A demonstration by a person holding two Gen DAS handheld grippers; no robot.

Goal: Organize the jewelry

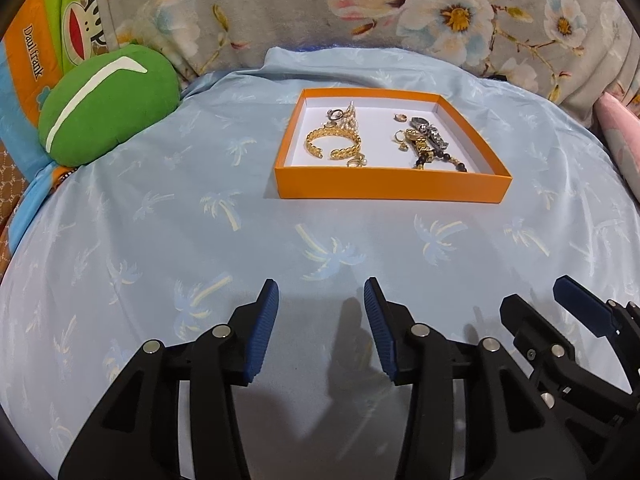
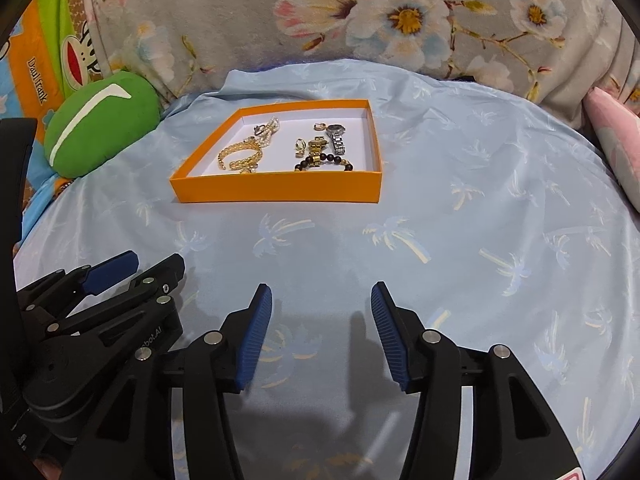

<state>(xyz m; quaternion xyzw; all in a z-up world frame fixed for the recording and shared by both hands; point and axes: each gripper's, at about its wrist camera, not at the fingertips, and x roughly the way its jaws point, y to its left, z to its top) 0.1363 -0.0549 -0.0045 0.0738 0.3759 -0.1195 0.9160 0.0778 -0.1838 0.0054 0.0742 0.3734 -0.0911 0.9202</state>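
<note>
1. Lying in a shallow orange box (image 1: 394,188) with a white floor, set on pale blue cloth (image 1: 200,240) printed with palm trees; sitting well ahead of both grippers.
2. Resting in the box's left half: a gold chain-link cuff bracelet (image 1: 334,142), open at the near side, its thick braided links shining yellow.
3. Lying just behind the cuff: a pearl strand (image 1: 351,114) bunched in a narrow heap, with a small silver ring-shaped piece (image 1: 334,113) touching it.
4. Sitting at the cuff's near right end: a small gold piece (image 1: 356,161), too small to identify.
5. Clustering in the right half: a silver-toned watch (image 2: 337,138) with a metal link band, a gold-toned watch (image 2: 317,148) just beside it, and a dark beaded bracelet (image 2: 326,161) with round black beads curving along the near wall.
6. Lying near the watches: two small gold hoop-like pieces (image 1: 400,117) (image 1: 401,138), apart from each other.
7. Hovering over the cloth, left gripper (image 1: 320,312) released, blue ribbed pads (image 1: 264,332) spread apart, nothing between them.
8. Hovering just beside it, right gripper (image 2: 322,316) likewise released, pads (image 2: 254,340) wide apart and grasping nothing.
9. Bordering the cloth: a green cushion (image 1: 108,104) to the left, floral fabric (image 1: 400,12) behind.
</note>
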